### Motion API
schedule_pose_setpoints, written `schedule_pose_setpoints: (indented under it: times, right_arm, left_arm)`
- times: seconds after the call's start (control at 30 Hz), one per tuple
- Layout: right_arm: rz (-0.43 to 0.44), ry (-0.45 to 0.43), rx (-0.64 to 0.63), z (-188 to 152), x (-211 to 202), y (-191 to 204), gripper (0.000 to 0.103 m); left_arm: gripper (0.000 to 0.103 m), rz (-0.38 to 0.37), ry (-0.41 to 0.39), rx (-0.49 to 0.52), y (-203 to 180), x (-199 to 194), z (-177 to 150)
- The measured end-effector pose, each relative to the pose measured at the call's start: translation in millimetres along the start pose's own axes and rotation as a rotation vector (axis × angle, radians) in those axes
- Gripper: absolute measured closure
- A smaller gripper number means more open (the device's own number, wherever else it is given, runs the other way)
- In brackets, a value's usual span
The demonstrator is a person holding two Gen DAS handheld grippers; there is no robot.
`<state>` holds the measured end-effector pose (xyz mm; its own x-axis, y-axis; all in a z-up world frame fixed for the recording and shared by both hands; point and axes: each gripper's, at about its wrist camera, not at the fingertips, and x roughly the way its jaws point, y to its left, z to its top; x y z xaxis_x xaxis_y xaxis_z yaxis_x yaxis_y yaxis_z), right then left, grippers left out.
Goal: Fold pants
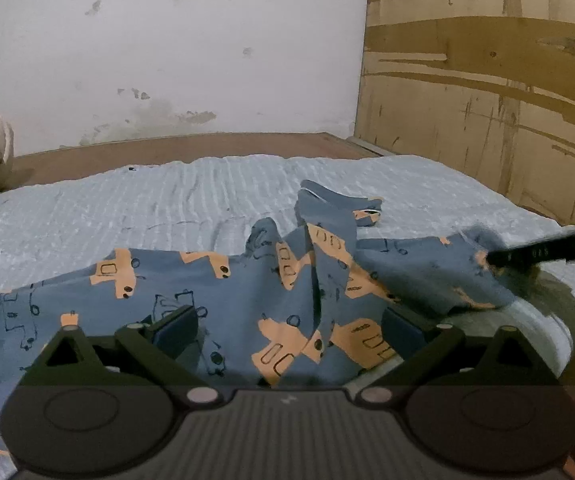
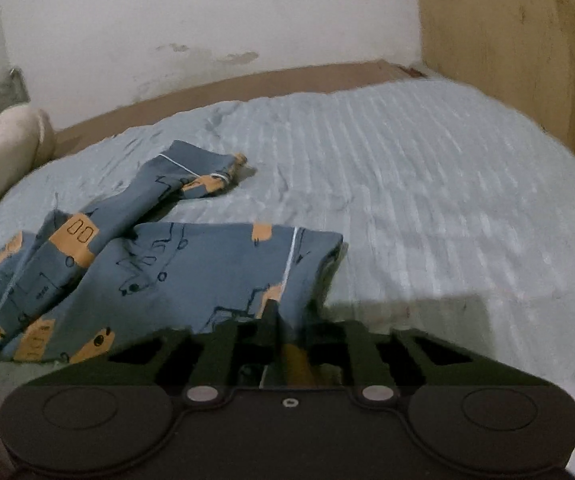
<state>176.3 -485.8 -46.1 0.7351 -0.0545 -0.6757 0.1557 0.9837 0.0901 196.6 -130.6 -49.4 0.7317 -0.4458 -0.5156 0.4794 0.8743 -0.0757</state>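
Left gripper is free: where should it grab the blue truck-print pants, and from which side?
Probably the flat edge of the blue truck-print pants between the open left gripper fingers, coming in low from the near side. It lies smooth there; the middle is bunched. The right gripper already pinches the other end.

Each hand-held gripper fills the bottom of its frame: the left hand-held gripper [image 1: 291, 330] and right hand-held gripper [image 2: 287, 320] are matte black, with ribbed centre housing, two round side discs, silver pivot screws and triangular cut-out linkages.
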Motion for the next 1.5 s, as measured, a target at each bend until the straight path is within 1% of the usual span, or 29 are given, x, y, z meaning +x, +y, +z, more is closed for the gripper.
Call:
schedule_pose_setpoints:
  times: [0.17,0.27,0.33,0.43,0.5,0.53,0.57,0.6,0.63,0.67,0.7,0.73,0.8,0.9,1.0,1.03,1.07,1.1,1.17,1.2,1.23,1.27,1.3,1.33,1.37,1.43,1.47,1.5]
  right_arm:
    - [-0.12,-0.078,-0.233,24.8,-4.8,9.8,0.094]
    - [-0.153,-0.105,-0.309,38.9,-2.8,9.6,0.093]
    - [-0.178,-0.093,-0.365,41.5,7.8,9.1,0.091]
    - [-0.186,-0.029,-0.4,36.9,32.1,5.2,0.089]
    - [-0.201,0.014,-0.41,32.1,49.4,1.1,0.07]
    - [-0.211,0.025,-0.409,30.4,53.9,-1.0,0.066]
    - [-0.219,0.025,-0.4,30.6,54.2,-3.5,0.057]
    - [-0.228,0.016,-0.382,33.2,52.0,-4.8,0.045]
    - [-0.239,-0.002,-0.363,37.1,48.5,-4.5,0.038]
    - [-0.241,-0.023,-0.349,42.3,45.1,-1.8,0.024]
    - [-0.234,-0.041,-0.337,46.8,43.6,-0.6,0.016]
    - [-0.219,-0.053,-0.326,52.7,41.8,1.3,0.014]
    - [-0.153,-0.061,-0.306,66.4,40.5,8.4,0.012]
    - [-0.025,-0.057,-0.273,90.6,49.8,28.1,0.008]
    - [0.104,-0.04,-0.234,115.8,68.8,57.4,0.007]
    - [0.141,-0.029,-0.224,124.3,77.3,69.8,0.007]
    - [0.168,-0.015,-0.22,133.1,87.4,84.1,0.008]
    - [0.176,-0.002,-0.227,139.5,96.6,98.5,0.011]
    - [0.167,0.033,-0.258,151.6,118.2,127.1,0.015]
    - [0.161,0.054,-0.267,155.9,128.5,137.5,0.016]
    - [0.148,0.082,-0.272,159.9,139.1,148.0,0.017]
    - [0.128,0.103,-0.277,161.8,144.6,155.3,0.019]
    - [0.103,0.121,-0.283,161.6,151.0,160.8,0.02]
    - [0.075,0.139,-0.287,162.7,158.2,165.4,0.021]
    - [0.056,0.149,-0.287,161.4,160.1,167.2,0.027]
    - [0.032,0.161,-0.274,160.5,163.5,165.2,0.05]
    - [0.033,0.163,-0.261,157.8,164.5,161.5,0.08]
    - [0.037,0.161,-0.243,157.0,162.7,156.9,0.093]
  left_arm:
    - [0.003,0.004,0.004,-0.001,1.8,-0.6,-0.4]
    - [0.003,0.004,0.011,-0.001,2.1,0.6,-1.7]
    - [0.003,0.003,0.016,-0.001,2.2,1.7,-2.8]
    - [0.003,0.002,0.017,0.003,1.9,1.0,-4.0]
    - [0.003,0.003,0.015,0.006,2.2,0.0,-3.8]
    - [0.003,0.003,0.013,0.007,2.7,-0.4,-3.4]
    - [0.003,0.001,0.01,0.006,3.0,-0.1,-2.7]
    - [0.003,-0.002,0.01,0.002,3.5,1.2,-1.5]
    - [0.003,-0.004,0.011,0.0,3.4,3.3,-0.2]
    - [0.003,-0.007,0.011,-0.002,3.3,5.9,1.7]
    - [0.003,-0.008,0.009,-0.003,2.9,8.4,3.8]
    - [0.003,-0.007,0.006,-0.005,2.4,11.0,6.4]
    - [0.003,-0.01,-0.005,-0.019,1.4,15.3,12.4]
    - [0.004,-0.022,-0.013,-0.038,-1.4,19.4,18.7]
    - [0.016,-0.02,-0.002,-0.049,-5.5,24.7,23.1]
    - [0.022,-0.019,0.004,-0.058,-6.2,26.1,24.2]
    - [0.029,-0.022,0.011,-0.068,-6.1,27.3,24.7]
    - [0.032,-0.027,0.018,-0.08,-5.9,28.4,25.1]
    - [0.047,-0.038,0.031,-0.092,-5.6,30.3,25.2]
    - [0.05,-0.04,0.04,-0.095,-5.9,31.8,25.2]
    - [0.059,-0.038,0.056,-0.097,-6.2,34.3,25.4]
    - [0.073,-0.036,0.08,-0.096,-6.9,37.6,25.8]
    - [0.082,-0.037,0.104,-0.096,-7.7,40.7,25.8]
    - [0.093,-0.04,0.127,-0.099,-8.5,43.6,25.8]
    - [0.101,-0.043,0.138,-0.105,-9.3,45.0,25.8]
    - [0.103,-0.048,0.122,-0.107,-11.6,41.8,25.7]
    - [0.103,-0.043,0.107,-0.099,-13.6,39.4,25.7]
    - [0.103,-0.039,0.098,-0.087,-15.6,38.4,26.0]
